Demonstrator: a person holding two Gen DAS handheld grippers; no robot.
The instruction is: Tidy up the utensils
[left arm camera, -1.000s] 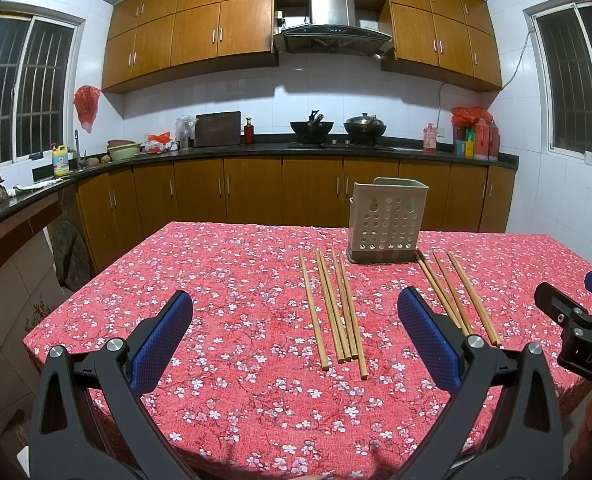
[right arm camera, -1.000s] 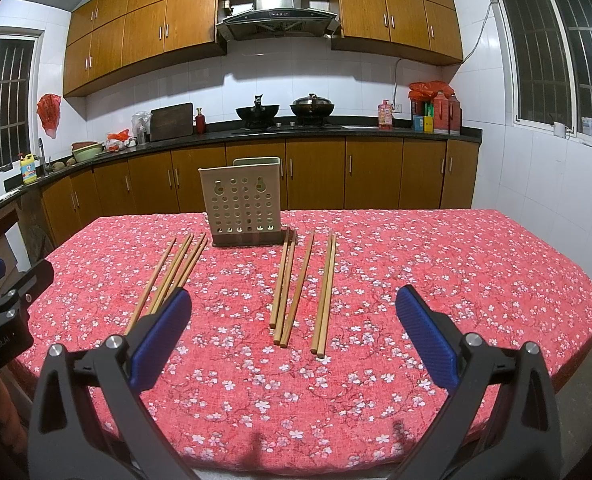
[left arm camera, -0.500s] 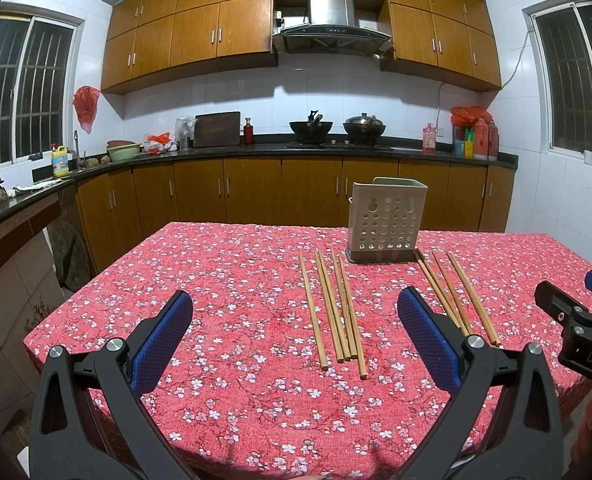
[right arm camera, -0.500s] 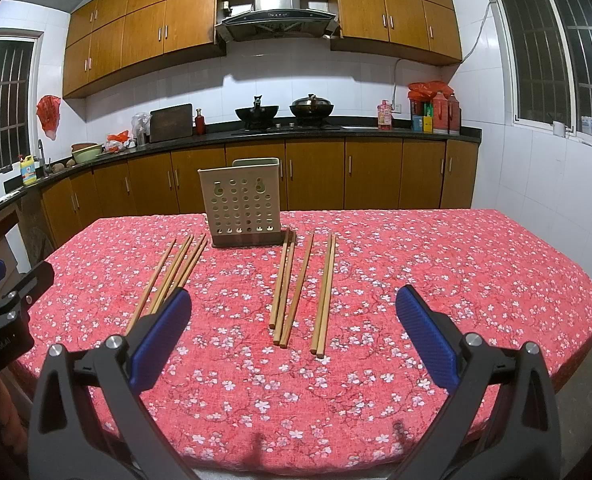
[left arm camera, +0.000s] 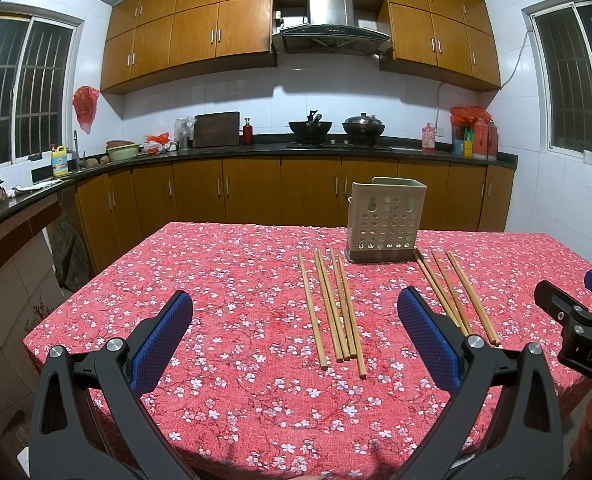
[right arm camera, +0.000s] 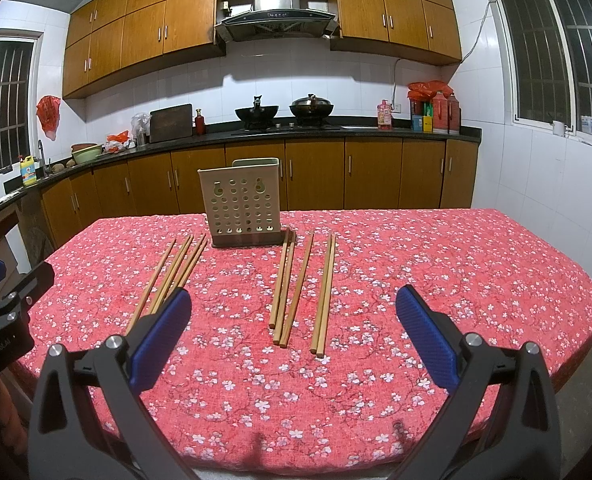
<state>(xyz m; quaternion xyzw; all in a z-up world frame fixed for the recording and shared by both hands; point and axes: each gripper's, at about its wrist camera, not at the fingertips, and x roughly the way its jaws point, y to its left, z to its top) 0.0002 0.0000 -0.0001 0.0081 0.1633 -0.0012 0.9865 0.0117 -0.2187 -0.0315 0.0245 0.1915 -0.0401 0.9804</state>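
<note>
A beige perforated utensil holder [left arm camera: 385, 219] stands upright on the red flowered tablecloth [left arm camera: 236, 280]; it also shows in the right wrist view [right arm camera: 242, 208]. Two groups of wooden chopsticks lie flat in front of it: a left group [left arm camera: 334, 304] [right arm camera: 172, 276] and a right group [left arm camera: 456, 292] [right arm camera: 300, 284]. My left gripper [left arm camera: 295, 336] is open and empty above the table's near edge, short of the left group. My right gripper [right arm camera: 294, 332] is open and empty, short of the right group. Each gripper's body shows at the edge of the other's view.
The table [right arm camera: 476, 264] ends close below both grippers. Wooden kitchen cabinets and a dark counter [left arm camera: 296, 152] with pots, bottles and a cutting board run behind and to the left. A white tiled wall [right arm camera: 544, 184] is on the right.
</note>
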